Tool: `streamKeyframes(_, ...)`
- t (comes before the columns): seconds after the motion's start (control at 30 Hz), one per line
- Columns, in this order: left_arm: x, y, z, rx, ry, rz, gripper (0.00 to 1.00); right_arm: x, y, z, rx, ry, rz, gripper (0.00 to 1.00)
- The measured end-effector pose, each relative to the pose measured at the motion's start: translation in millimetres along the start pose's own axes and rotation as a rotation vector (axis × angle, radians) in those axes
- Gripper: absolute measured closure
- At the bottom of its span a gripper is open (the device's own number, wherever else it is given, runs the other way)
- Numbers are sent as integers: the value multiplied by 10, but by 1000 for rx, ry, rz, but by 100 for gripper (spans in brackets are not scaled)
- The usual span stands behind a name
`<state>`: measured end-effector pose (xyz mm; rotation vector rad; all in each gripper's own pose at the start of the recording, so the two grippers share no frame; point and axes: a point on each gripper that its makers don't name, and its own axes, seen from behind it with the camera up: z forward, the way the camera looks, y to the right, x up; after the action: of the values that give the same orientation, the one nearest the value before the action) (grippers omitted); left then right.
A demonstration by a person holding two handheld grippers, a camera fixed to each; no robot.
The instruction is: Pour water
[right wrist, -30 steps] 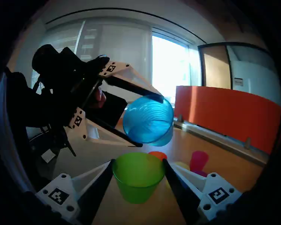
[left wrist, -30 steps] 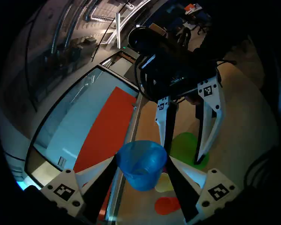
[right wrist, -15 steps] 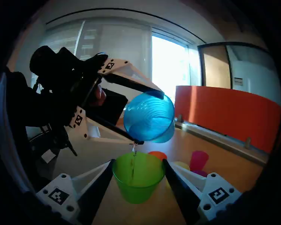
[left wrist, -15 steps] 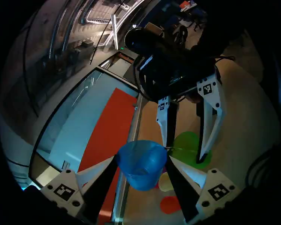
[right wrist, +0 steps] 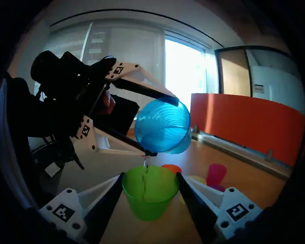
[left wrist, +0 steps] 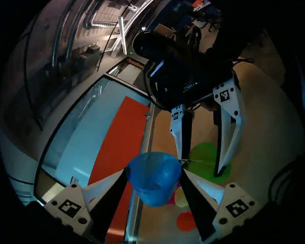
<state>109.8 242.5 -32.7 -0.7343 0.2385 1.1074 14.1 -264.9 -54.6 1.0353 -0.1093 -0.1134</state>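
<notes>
Clenched the right claw (right wrist: pixel 149 178) on a green cup (right wrist: pixel 149 199), upright, one finger pressed to each side. Just above its rim, caught a thin stream of water (right wrist: pixel 144 164) off the lip of a blue cup (right wrist: pixel 162 126), tipped over and squeezed between both fingers of the left claw (left wrist: pixel 153 173). Behind, on the wooden table (right wrist: pixel 242 175), saw an orange cup (right wrist: pixel 171 166), a yellow cup (right wrist: pixel 198 179) and a pink cup (right wrist: pixel 215 174) near one another. Farther off, faced an orange panel (right wrist: pixel 250 118) and a bright window (right wrist: pixel 183 81).
</notes>
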Motion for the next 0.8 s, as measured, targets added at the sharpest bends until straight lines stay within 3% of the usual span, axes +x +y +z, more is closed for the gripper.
streamKeyframes(0.8, 47, -58, -6, 9, 5, 20, 12, 6, 6, -16, -6, 2, -8, 5)
